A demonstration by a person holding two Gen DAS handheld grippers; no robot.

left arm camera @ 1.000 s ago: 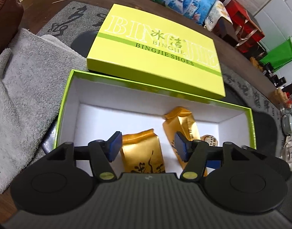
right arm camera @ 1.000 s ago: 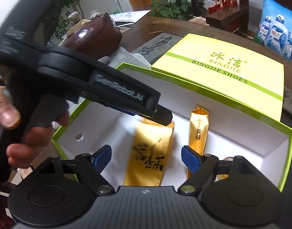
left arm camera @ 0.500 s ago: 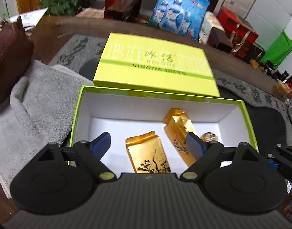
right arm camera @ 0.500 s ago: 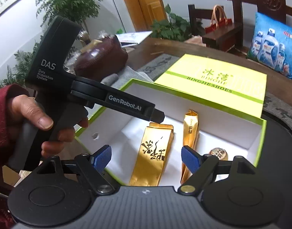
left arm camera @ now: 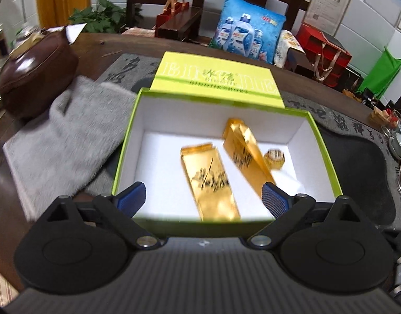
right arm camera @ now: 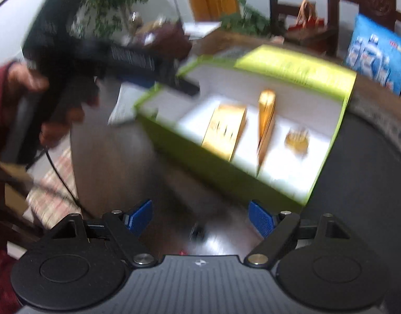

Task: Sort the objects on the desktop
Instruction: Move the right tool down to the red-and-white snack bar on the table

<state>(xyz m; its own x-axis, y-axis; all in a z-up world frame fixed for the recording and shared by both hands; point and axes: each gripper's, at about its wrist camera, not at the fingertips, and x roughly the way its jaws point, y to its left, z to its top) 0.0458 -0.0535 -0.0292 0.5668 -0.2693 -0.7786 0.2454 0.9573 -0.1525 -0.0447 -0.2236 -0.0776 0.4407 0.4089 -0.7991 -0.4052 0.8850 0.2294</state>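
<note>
Lying in the open green box (left arm camera: 121, 154), two gold packets (left arm camera: 210, 183) and a small gold piece (left arm camera: 274, 159) sit side by side on its white floor. Left gripper (left arm camera: 203, 200) jaws are opening, empty, above the box's near edge; right gripper (right arm camera: 200, 218) stands wide, holding nothing, short of the box.

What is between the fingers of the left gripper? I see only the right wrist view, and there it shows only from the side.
Observer: Nothing is gripped. The left gripper has its jaws opening; the flat gold packet shows between the pads, untouched.
Operator: The small gold thing in the box is blurred for me. What shape has it?
Observer: It is a small round gold piece, close beside the narrow gold packet.
Operator: What lies left of the box?
Observer: A grey towel lies against the box.
</note>
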